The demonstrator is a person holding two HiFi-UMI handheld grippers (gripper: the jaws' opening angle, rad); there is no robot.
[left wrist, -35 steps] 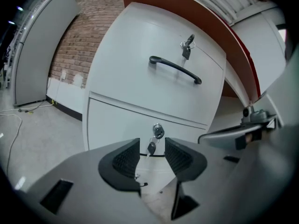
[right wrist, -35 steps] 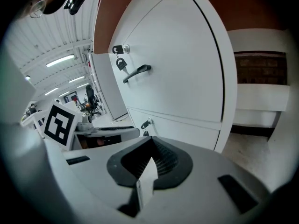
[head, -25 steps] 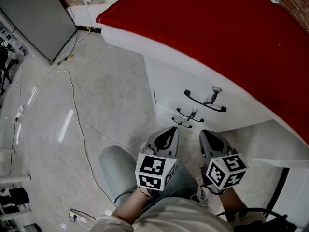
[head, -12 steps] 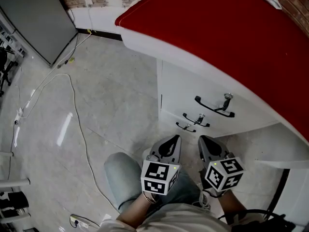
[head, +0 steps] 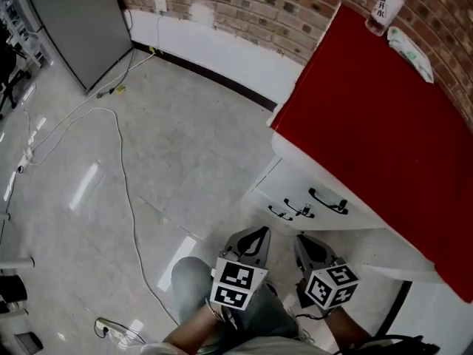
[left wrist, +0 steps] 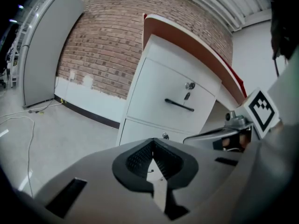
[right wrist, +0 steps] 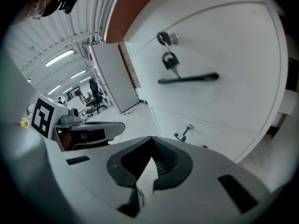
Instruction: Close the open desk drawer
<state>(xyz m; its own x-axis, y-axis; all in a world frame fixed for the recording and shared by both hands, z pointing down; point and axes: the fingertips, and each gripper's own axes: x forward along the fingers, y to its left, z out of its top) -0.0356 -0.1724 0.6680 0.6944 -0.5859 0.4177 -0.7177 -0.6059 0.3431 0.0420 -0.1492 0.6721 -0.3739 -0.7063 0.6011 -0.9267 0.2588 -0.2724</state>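
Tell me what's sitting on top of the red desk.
On the red desk top, a clear bottle stands at the far end by the brick wall, with a pale packet beside it. The top's right side runs out of frame, unseen.

Even bright light, floor (head: pixel 85 187) glare, fisheye edges, possibly vignetted

Right end of desk (head: pixel 369 102) off-frame.

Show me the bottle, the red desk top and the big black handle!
bottle (head: pixel 386 6), head view, on its label.
red desk top (head: pixel 369 117), head view, middle of the red surface.
black handle (head: pixel 329 203), head view, middle of the bar.
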